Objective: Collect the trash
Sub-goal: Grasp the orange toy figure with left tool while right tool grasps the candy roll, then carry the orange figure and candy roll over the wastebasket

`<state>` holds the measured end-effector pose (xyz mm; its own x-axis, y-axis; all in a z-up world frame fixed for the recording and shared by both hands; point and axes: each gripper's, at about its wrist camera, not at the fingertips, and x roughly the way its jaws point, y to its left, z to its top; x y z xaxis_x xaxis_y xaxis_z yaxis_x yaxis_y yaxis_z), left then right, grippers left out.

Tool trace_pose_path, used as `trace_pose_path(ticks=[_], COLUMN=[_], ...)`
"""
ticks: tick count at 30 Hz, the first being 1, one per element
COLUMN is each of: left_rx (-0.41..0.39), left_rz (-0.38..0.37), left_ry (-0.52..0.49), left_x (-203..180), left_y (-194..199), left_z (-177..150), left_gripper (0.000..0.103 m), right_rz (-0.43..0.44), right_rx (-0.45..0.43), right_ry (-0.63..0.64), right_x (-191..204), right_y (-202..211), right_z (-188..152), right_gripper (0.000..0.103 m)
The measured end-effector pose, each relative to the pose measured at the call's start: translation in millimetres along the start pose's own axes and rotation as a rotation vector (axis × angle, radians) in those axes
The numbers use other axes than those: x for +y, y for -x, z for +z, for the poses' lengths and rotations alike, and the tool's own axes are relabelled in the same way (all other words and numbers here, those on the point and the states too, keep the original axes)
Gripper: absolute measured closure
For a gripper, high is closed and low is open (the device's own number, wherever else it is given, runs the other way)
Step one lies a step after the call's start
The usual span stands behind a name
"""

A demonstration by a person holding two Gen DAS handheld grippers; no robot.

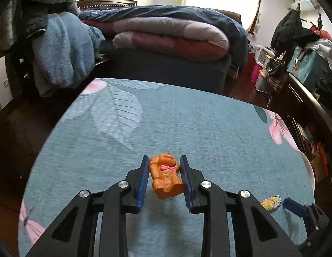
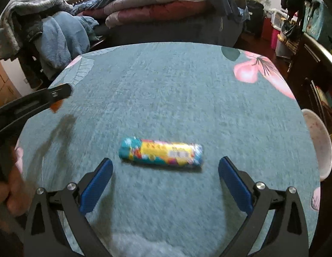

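Gripping a small orange plastic bear figurine with a pink bow [image 1: 165, 176], the left gripper [image 1: 165, 167] has both blue ribbed pads pressed on its sides, above the teal fabric tablecloth with pink flower print [image 1: 187, 124]. Right gripper [image 2: 166, 167] jaws stand wide open, empty; a cylindrical crinkled wrapper roll, teal and yellow [image 2: 161, 154], lies crosswise at 12 o'clock just beyond the fingertips, possibly glossy foil, though blur hides the texture. White shallow bowl [image 2: 320, 145] at 3 o'clock on the table edge; contents not discernible.
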<state>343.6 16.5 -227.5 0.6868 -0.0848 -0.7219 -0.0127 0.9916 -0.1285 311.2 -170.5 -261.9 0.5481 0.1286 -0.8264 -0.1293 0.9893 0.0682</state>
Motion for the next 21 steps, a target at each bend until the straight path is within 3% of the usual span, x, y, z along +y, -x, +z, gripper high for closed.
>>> trace_pose_path(ticks=[6, 10, 21], left_rx=[-0.013, -0.017, -0.061], left_rz=[-0.002, -0.005, 0.013], left_ry=[0.0, 0.011, 0.006], left_x=[10.0, 17.9, 20.9], left_y=[7.5, 10.4, 44.5], left_z=[0.8, 1.5, 0.4], left_gripper=[0.074, 0.074, 0.074], right_rz=[-0.046, -0.053, 0.008], right_rx=[-0.001, -0.018, -0.038], right_ry=[0.037, 0.054, 0.039], right_x=[19.4, 24.8, 21.6], right_y=[-8.2, -5.6, 24.1], right_z=[4.5, 3.2, -13.8], right_gripper=[0.005, 0.022, 0.022])
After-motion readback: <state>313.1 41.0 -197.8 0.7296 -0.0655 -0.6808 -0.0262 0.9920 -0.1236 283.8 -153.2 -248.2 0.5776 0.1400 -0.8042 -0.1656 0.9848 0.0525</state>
